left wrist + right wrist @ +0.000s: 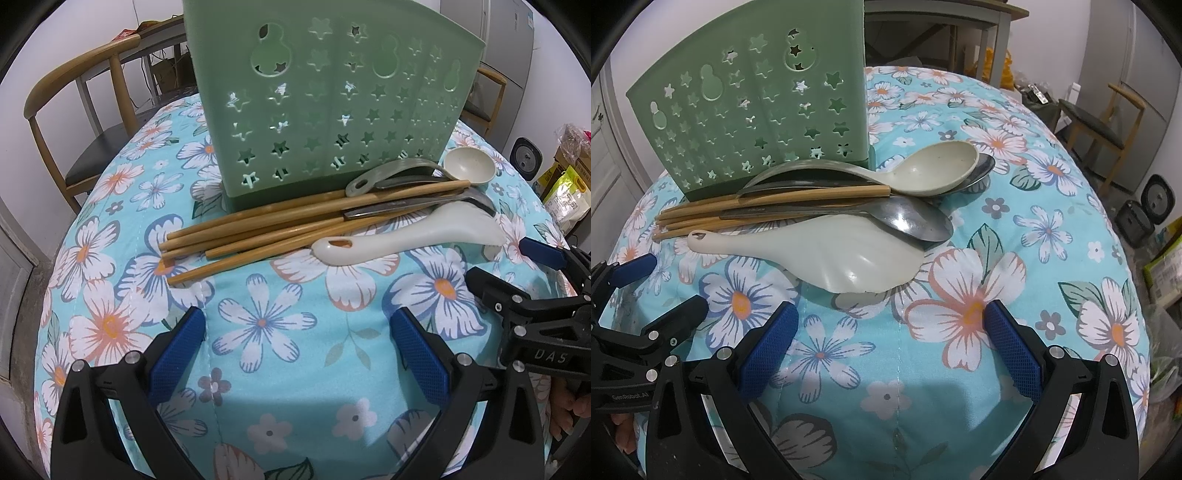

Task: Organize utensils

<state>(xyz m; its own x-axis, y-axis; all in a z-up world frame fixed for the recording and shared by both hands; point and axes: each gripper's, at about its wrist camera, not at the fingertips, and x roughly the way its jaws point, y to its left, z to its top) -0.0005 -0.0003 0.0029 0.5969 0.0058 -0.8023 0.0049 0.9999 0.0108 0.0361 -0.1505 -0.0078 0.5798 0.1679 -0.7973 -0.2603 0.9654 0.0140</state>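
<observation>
Nothing had yet been lifted: all utensils lay in one heap on the bench (280, 354), on its floral cloth, touching the foot of the green holder (325, 99).

Left hand-held gripper (297, 354): jaws wide, empty, hovering over bare cloth just short of the heap. Right hand-held gripper (892, 350): likewise wide and empty, in front of the rice paddle (827, 258).

Layout. Long axes of all pieces ran roughly parallel to the holder's front face, crosswise to both grippers. Bamboo chopsticks (258, 229) had their butt ends toward the left side. Rice paddle handle, with its hanging hole, pointed left and its blade right. Cream spoon (934, 170) and steel spoon (912, 221) had bowls to the right. A second steel spoon seemed to lie under the cream one, though only its bowl edge showed, so this is unsure.

Judged step: first pick. The paddle was nearest and lay clear on its near side, but the steel spoon's bowl overlapped its far edge. Suggested approach: close across the paddle's narrow handle, jaws square to the long axis, lift, tip it upright, then lower into a holder compartment. Risk: the overlapping steel spoon and chopsticks may get dragged or roll. Holder openings were not visible from either view.
</observation>
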